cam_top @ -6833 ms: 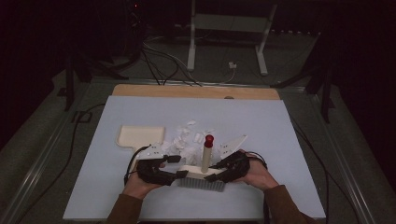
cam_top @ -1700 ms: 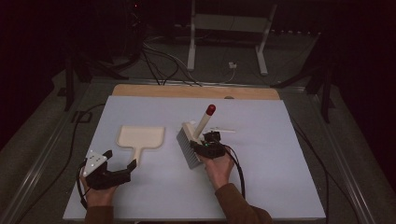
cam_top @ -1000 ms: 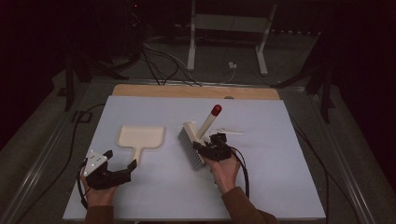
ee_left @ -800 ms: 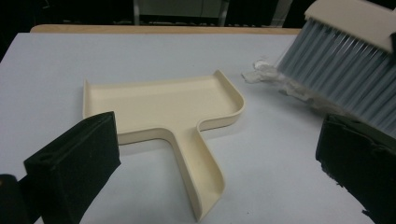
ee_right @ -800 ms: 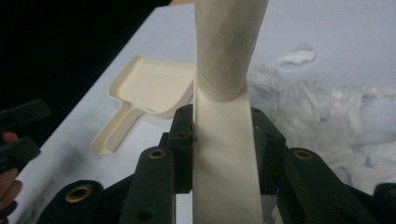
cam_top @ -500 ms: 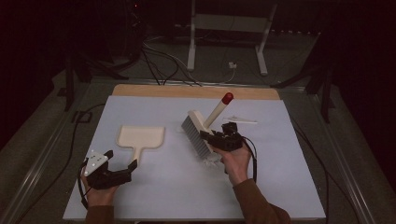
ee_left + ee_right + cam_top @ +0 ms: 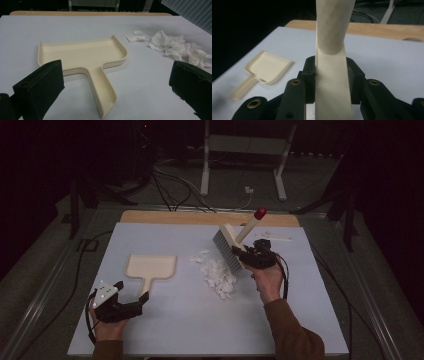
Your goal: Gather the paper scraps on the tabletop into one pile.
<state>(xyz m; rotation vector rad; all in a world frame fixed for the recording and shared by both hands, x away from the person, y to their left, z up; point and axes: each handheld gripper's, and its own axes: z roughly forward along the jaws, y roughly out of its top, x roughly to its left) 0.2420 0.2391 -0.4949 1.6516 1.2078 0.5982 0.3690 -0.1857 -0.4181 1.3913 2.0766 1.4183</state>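
Resting low on the near left part of the desk (image 7: 165,325), the left gripper (image 7: 131,301) lies in the person's left hand (image 7: 107,327) with its fingers (image 7: 40,87) spread wide and released, nothing between them. Just ahead of those fingers, in the left gripper view, lies the cream dustpan (image 7: 82,55), flat on the desk, its handle pointing back toward the gap between the fingers and its shallow tray farther off; neither finger touches it. Beyond the right-hand finger in that view, and well apart from the dustpan, sits a heap of crumpled white paper scraps (image 7: 175,47). Farther across the desk, in the high view, the scraps (image 7: 217,272) lie between the dustpan (image 7: 151,267) and the right gripper (image 7: 245,256), which the person's right hand (image 7: 267,280) holds raised above the surface. Its fingers (image 7: 308,75) are clenched on the cream handle of the brush (image 7: 235,242), one on each side of the flat neck, as the right gripper view shows closely. From the fingers the brush handle (image 7: 334,37) slants up and away, ending in a red tip (image 7: 260,213), while the grey bristles (image 7: 226,251) hang just to the left of the fingers, tilted and lifted off the desk above the far edge of the scraps.
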